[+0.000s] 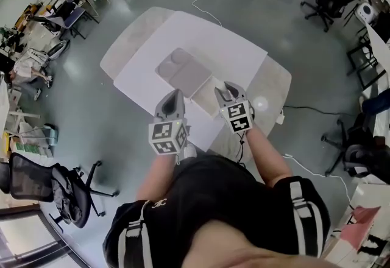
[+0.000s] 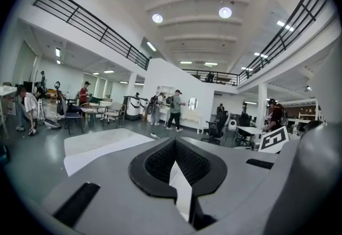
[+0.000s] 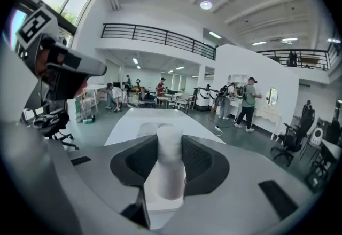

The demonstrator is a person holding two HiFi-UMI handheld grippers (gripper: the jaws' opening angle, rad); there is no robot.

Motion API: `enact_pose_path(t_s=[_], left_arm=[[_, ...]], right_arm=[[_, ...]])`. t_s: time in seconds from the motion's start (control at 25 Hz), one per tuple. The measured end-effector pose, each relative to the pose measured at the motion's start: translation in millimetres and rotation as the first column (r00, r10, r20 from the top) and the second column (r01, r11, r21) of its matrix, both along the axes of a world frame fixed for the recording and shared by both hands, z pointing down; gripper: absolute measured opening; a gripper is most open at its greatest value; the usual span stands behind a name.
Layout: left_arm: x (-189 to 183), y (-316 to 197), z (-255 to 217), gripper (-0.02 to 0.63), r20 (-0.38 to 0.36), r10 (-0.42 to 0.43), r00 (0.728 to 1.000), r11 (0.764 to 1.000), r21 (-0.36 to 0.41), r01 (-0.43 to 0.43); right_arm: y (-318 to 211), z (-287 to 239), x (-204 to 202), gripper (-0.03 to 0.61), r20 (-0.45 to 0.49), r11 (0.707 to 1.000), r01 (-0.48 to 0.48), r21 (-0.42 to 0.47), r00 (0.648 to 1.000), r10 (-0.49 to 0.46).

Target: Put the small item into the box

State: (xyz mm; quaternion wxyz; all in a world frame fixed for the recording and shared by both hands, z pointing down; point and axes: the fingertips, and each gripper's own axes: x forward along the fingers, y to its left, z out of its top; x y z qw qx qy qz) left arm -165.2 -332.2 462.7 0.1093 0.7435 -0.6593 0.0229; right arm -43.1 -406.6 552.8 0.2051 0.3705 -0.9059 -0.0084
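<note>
My right hand-held gripper (image 3: 170,142) is closed on the small item (image 3: 170,167), a pale, rounded cylinder standing upright between the dark pads, which press on it from both sides. Its top rises a little above the jaw tips. In the head view this hand-held gripper (image 1: 229,88) hovers over the near right part of the surface (image 1: 271,87), above the edge of the white sheet (image 1: 213,47) that covers most of it.

The box (image 1: 189,78) is a flat grey tray with two shallow rounded hollows. It lies on the sheet, ahead of both tools and roughly between them. From the right gripper view the box (image 3: 144,128) shows just beyond the held item, apart from it.

My left hand-held gripper (image 2: 175,146) has its jaw tips together at the far end, with only a white sliver visible in the gap behind them, and I see nothing held there. In the head view it (image 1: 172,97) hangs beside the right one, over the near edge of the sheet.
</note>
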Motion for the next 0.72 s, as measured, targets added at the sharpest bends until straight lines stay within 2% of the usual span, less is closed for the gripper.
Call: enact_pose_path(t_s=[0.16,0.32,0.72], left_arm=[[-11.4,7.8,0.7,0.005,-0.002,-0.036,0.999,0.999,-0.005,0.036],[-27.3,15.8,1.2,0.005,-0.005,-0.075,0.997,0.997,-0.009,0.075],[-53.7,34.1,5.1,0.005,0.000,-0.158,0.987,0.987,-0.022,0.158]], right_arm=[[3.8,26.6,-16.7,0.130,-0.130,0.995,0.096,0.008,0.987,-0.094],[10.8,53.4,-35.3,0.130,-0.243,0.985,0.170,0.005,0.956,-0.164],[13.0,120.9,-42.1,0.130,-0.382,0.969,0.225,-0.097,0.891,-0.245]])
